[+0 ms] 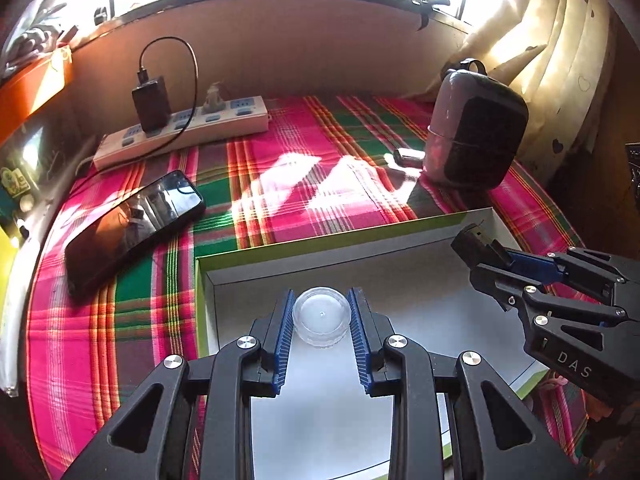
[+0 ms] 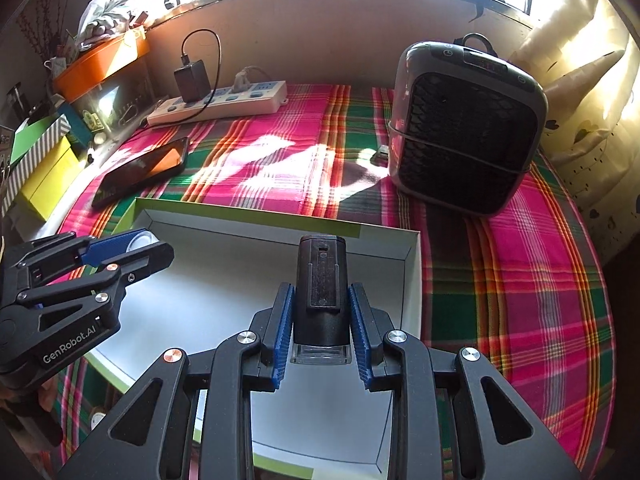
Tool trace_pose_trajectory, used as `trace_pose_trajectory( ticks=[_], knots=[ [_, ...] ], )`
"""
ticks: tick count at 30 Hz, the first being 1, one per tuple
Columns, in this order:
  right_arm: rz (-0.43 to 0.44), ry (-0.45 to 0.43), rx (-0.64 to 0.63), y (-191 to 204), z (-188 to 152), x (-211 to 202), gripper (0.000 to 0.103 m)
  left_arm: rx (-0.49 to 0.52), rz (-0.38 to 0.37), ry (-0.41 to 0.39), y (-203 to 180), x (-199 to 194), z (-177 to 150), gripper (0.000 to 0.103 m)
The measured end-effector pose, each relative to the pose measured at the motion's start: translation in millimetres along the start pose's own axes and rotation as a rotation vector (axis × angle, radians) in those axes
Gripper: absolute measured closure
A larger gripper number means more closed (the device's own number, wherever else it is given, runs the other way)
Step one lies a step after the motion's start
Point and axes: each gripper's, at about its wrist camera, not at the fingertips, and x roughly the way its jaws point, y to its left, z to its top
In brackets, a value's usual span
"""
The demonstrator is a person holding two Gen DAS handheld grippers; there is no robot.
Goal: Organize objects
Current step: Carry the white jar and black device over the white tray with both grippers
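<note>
My left gripper is shut on a small clear round jar, held over the near left part of a shallow white box with a green rim. In the right wrist view, my right gripper is shut on a black oblong device with a clear base, held over the same white box. The right gripper with its black device shows at the right of the left wrist view. The left gripper with the clear jar shows at the left of the right wrist view.
The box lies on a pink and green plaid cloth. A black phone lies left of the box, and a white power strip with a black charger sits behind it. A small grey fan heater stands at the back right, near cream curtains.
</note>
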Motion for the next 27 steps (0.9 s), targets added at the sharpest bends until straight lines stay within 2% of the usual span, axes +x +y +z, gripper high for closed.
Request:
trace_pose_trajectory(
  ticks=[10, 27],
  knots=[
    [-0.02, 0.018, 0.0, -2, -1, 15, 0.074, 0.0, 0.01, 0.044, 3, 25, 0, 0.077],
    [-0.039, 0.019, -0.007, -1, -1, 24, 0.074, 0.016, 0.014, 0.06, 3, 33, 1, 0.077]
  ],
)
